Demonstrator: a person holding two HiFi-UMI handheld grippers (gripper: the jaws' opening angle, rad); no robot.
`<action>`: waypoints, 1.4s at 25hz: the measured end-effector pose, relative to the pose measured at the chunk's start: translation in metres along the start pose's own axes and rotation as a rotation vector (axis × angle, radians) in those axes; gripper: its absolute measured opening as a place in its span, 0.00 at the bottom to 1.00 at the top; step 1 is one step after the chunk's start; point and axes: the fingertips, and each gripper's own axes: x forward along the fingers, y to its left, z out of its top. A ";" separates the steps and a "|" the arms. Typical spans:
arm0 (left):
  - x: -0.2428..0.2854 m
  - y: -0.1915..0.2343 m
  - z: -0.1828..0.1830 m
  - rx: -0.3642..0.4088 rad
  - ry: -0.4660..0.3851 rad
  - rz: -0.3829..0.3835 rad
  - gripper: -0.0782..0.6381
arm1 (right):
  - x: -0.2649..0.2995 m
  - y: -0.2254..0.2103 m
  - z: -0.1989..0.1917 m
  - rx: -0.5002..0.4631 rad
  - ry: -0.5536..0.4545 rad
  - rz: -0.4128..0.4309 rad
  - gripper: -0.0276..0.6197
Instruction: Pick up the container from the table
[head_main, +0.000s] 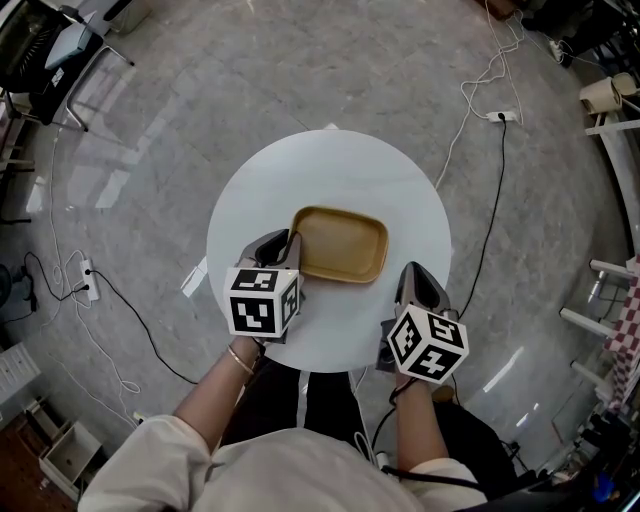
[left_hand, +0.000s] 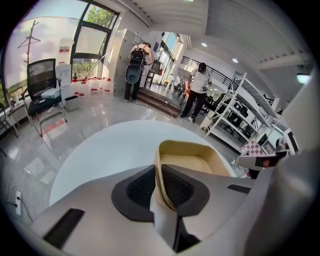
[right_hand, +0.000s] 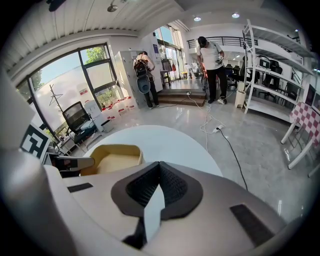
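A shallow tan container (head_main: 340, 243) with rounded corners rests at the middle of a round white table (head_main: 330, 165). My left gripper (head_main: 290, 243) is at its left end. In the left gripper view the container's near rim (left_hand: 161, 186) stands pinched between the two dark pads, one inside the wall and one outside, so the left gripper (left_hand: 159, 172) is shut on it. My right gripper (head_main: 418, 275) hovers over the table's lower right edge, apart from the container (right_hand: 112, 157). In its own view the right gripper (right_hand: 160, 167) is shut with nothing between the pads.
Cables and a power strip (head_main: 503, 116) trail over the grey floor to the right of the table, and another strip (head_main: 88, 280) lies to the left. An office chair (head_main: 55, 55) stands at the upper left. Metal shelving (right_hand: 272, 75) and two standing people (right_hand: 212, 60) are far behind.
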 end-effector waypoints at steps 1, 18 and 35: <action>0.001 0.000 0.000 0.003 0.004 0.004 0.18 | 0.000 -0.001 0.000 0.001 0.001 0.000 0.08; -0.001 0.002 0.002 0.000 0.010 0.058 0.16 | -0.001 -0.006 0.002 -0.007 -0.006 0.012 0.08; -0.022 -0.007 0.009 -0.065 -0.040 0.049 0.16 | -0.019 -0.004 0.011 -0.020 -0.040 0.031 0.08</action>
